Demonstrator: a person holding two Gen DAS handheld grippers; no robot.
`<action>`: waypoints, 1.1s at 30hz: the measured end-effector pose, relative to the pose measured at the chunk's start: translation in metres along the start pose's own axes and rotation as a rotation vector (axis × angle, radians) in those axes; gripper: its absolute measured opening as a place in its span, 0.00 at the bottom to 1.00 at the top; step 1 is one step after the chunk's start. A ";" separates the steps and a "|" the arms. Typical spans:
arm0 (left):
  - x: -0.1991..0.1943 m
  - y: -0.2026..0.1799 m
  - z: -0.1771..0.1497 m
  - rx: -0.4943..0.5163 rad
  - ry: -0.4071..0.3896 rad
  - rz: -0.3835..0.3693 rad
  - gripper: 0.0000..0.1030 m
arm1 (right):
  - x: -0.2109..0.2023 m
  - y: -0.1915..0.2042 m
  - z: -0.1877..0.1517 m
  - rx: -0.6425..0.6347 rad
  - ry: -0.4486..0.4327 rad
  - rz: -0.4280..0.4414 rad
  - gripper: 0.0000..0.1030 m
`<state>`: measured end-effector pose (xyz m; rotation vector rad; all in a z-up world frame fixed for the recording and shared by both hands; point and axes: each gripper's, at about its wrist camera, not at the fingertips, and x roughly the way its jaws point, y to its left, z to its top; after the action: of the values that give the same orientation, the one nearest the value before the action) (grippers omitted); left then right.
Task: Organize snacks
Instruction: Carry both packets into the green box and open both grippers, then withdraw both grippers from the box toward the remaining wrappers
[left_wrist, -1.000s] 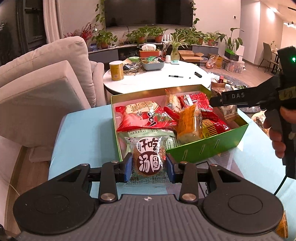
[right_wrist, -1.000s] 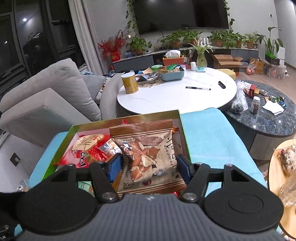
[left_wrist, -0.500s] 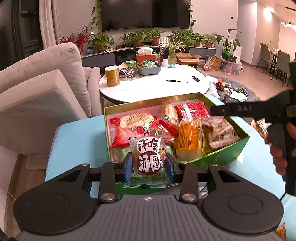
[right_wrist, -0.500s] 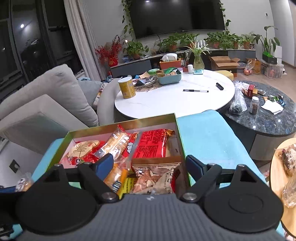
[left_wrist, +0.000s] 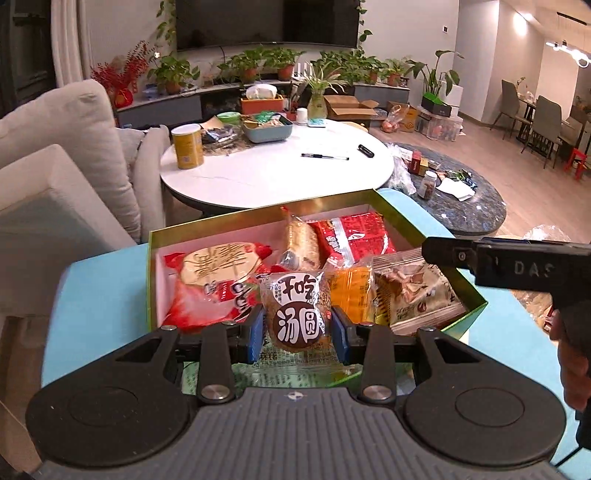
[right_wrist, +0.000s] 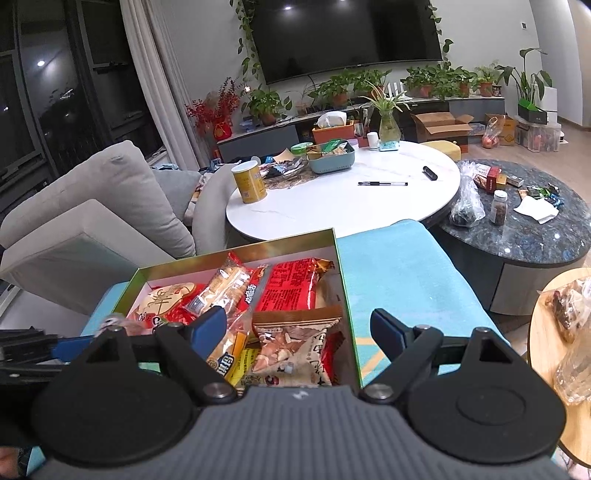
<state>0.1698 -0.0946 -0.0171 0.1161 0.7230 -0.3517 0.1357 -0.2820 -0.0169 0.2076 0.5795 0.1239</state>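
Note:
A green snack box (left_wrist: 476, 301) (right_wrist: 347, 295) with a pale inside stands on a light blue table top and holds several packets. My left gripper (left_wrist: 298, 328) is shut on a small clear packet with a round brown cake (left_wrist: 297, 314), held over the box's near edge. My right gripper (right_wrist: 306, 328) stands open above the box's near right corner, nothing between its fingers. Below it lies a beige nut packet (right_wrist: 295, 343) (left_wrist: 413, 291) inside the box. Red packets (right_wrist: 291, 288) (left_wrist: 214, 280) and a biscuit sleeve (left_wrist: 299, 243) fill the remaining space.
A round white table (left_wrist: 273, 173) behind the box carries a yellow can (left_wrist: 187, 146), a pen and a blue tray. A dark round table (right_wrist: 517, 229) stands at the right, a grey sofa (left_wrist: 55, 166) at the left. A wooden side table (right_wrist: 557, 332) holds bagged snacks.
My right gripper let go of the beige nut packet, which now lies in the box, and its jaws opened wide. My left gripper carried the cake packet forward over the box.

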 end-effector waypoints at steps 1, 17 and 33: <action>0.004 -0.001 0.002 0.002 0.001 -0.001 0.33 | 0.000 0.000 0.000 -0.002 -0.001 0.001 0.82; -0.013 0.002 -0.008 -0.004 -0.024 0.037 0.41 | -0.012 0.008 -0.002 0.015 0.006 0.048 0.82; -0.070 -0.002 -0.031 -0.019 -0.065 0.053 0.48 | -0.070 0.038 -0.006 -0.027 -0.041 0.086 0.82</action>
<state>0.1012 -0.0703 0.0061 0.1055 0.6574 -0.2973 0.0718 -0.2565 0.0243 0.2087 0.5276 0.2105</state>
